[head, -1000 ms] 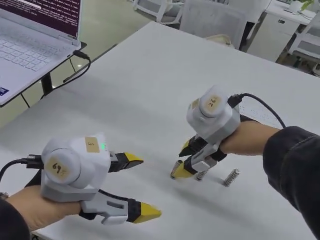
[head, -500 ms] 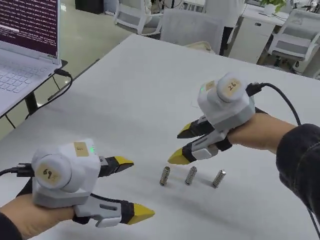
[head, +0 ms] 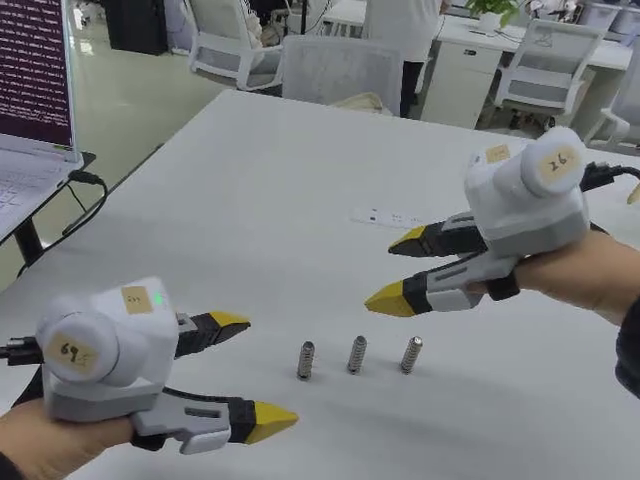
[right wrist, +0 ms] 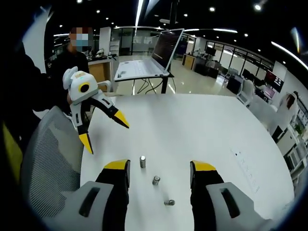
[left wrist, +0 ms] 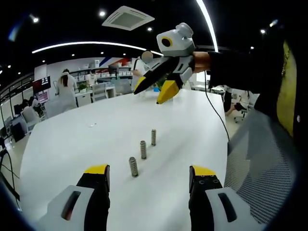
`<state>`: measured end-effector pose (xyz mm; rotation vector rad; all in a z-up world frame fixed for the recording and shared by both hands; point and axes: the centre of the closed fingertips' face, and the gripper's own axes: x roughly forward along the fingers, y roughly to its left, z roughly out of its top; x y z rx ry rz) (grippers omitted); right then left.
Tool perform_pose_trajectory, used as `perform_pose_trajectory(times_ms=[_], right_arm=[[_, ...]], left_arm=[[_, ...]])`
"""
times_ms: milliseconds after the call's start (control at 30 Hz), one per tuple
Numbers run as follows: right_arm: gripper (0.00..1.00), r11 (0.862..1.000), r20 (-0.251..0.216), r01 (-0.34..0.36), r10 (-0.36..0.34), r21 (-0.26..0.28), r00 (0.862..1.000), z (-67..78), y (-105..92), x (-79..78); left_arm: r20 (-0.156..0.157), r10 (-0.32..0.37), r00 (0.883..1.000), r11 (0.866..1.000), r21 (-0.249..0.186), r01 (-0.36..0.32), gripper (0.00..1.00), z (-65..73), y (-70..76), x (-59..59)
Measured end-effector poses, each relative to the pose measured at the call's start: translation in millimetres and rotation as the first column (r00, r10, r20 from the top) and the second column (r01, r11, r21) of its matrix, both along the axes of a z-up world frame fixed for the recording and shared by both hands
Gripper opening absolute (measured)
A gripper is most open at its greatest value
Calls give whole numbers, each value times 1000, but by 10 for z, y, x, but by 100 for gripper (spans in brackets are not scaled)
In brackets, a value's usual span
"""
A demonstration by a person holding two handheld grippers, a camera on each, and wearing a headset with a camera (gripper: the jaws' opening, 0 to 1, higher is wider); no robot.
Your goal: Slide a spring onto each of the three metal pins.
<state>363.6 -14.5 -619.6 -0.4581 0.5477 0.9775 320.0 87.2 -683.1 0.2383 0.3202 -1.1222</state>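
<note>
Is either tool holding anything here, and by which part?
Nothing is held. The left tool and the right tool are open and empty; the springs stand apart from both.

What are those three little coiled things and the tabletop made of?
The three springs look like bare metal wire: grey, slightly shiny coils. The tabletop looks like white laminate or painted board, smooth and matte; which one I cannot tell.

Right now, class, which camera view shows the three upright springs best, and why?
The head view: the springs stand side by side in a row, each separate, with their coils visible. The left gripper view shows them lined up and receding, the farther ones smaller. The right gripper view sees them from above, small and foreshortened.
</note>
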Motion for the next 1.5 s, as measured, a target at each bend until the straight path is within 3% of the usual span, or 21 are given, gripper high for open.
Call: perform_pose_trajectory(times_ms=[267, 567, 900, 1133, 1233, 1500], right_arm=[[52, 992, 44, 109, -112, 65, 993, 83, -445, -165], [58, 971, 52, 205, -213, 121, 976, -110, -779, -396], [65, 952, 15, 265, -270, 155, 963, -427, -893, -644], [69, 924, -30, 332, -333, 191, 943, -663, -947, -777], [71, 918, -45, 348, -346, 188, 937, -769, -948, -830], [74, 907, -69, 380, -374, 183, 925, -909, -997, -923]], left_arm=[[11, -6, 1000, 1000, -3, 6, 63, 62, -36, -26], [4, 8, 1000, 1000, -9, -8, 64, 59, -34, -67], [-11, 26, 1000, 1000, -8, -26, 64, -16, 39, -91], [-27, 37, 999, 999, -5, -37, 64, -82, 66, -104], [-35, 40, 999, 999, -6, -40, 64, -114, 72, -113], [-53, 43, 998, 999, 0, -43, 64, -193, 82, -123]])
